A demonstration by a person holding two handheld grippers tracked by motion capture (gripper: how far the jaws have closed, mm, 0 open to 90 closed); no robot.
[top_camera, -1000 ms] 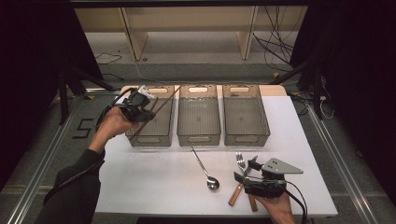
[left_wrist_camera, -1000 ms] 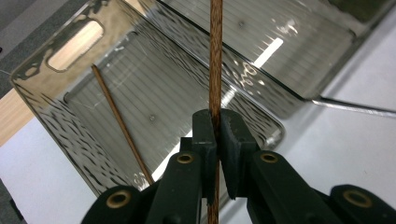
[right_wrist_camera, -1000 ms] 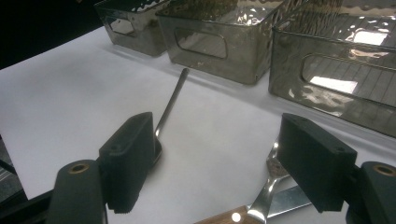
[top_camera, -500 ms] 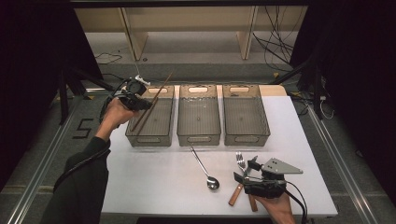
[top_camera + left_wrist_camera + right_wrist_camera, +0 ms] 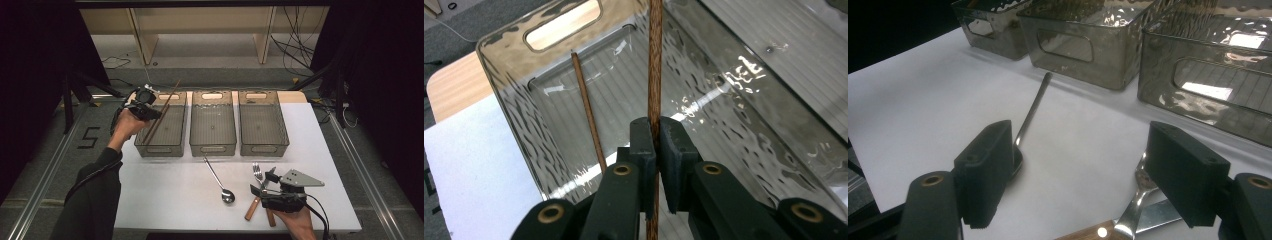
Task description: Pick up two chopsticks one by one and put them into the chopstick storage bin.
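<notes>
Sorting cutlery into bins, chopstick step. Left claw point(image 5: 150, 111) is clamped tight on one brown chopstick point(image 5: 654, 75), jaws squeezed right onto the shaft in the left gripper view. The stick slants up over the left bin point(image 5: 148, 148), top end poking out above the far rim, lower end down toward the bin floor in the high view. A second chopstick point(image 5: 588, 112) already leans inside the same bin, against its far-left wall.

Right claw point(image 5: 1083, 175) is parked low at the near right of the counter point(image 5: 165, 195), jaws wide apart, gripping nothing. A fork point(image 5: 1140, 192) and a wooden-handled utensil point(image 5: 251, 209) lie just under and between the jaws; a spoon point(image 5: 218, 178) sits just left of it on the white sheet. Middle bin point(image 5: 214, 148) and right bin point(image 5: 264, 148) look empty.

Judgement: drop-off stage for this chopstick. Next move calls for tilting the stick flatter so it clears the rim, lowering it in beside the other one, then opening the left claw. Risk: let go too steep and it may tip out over the edge. After that, probably the right claw closes on the fork.
</notes>
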